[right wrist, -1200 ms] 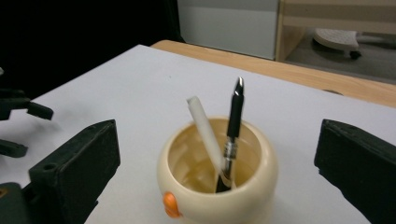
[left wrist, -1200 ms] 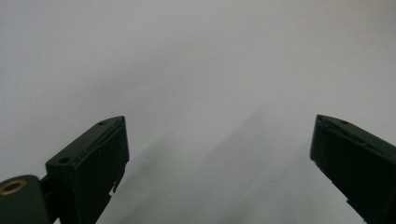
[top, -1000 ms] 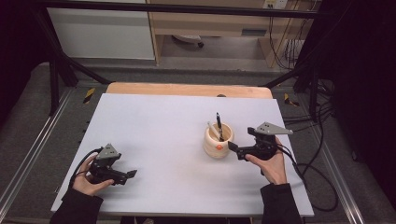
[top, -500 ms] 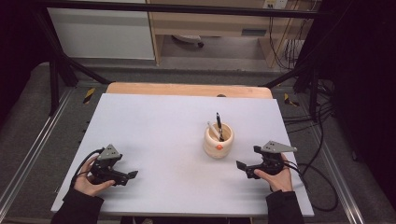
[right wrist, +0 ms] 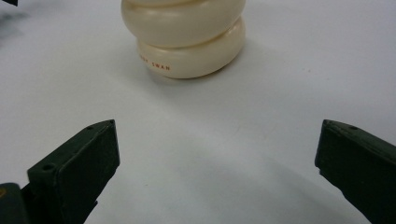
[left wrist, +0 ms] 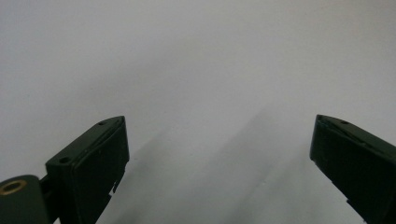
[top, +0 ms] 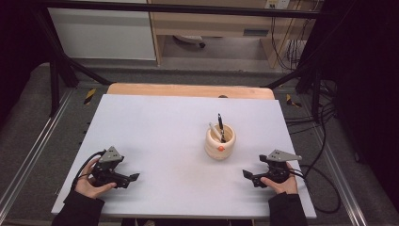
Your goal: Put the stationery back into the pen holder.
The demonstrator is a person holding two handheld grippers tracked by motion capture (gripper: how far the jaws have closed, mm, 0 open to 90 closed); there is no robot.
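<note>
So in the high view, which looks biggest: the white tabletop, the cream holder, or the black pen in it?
1. White tabletop, by far the largest.
2. Cream holder, a ridged pot.
3. Black pen, thinnest; its lower part is hidden inside the holder, so its full length is unsure.

A cream, ring-ribbed holder [top: 220,142] stands upright right of the table's centre, pens [top: 219,126] sticking up inside.

A flat white rectangular tabletop [top: 155,136] lies over a light wooden board whose far edge [top: 188,90] shows beyond it. Black metal frame bars [top: 61,70] stand at the far corners. Black cables [top: 320,117] lie on the grey floor [top: 28,122] to the right. A pale wooden cabinet [top: 221,21] stands behind.
</note>
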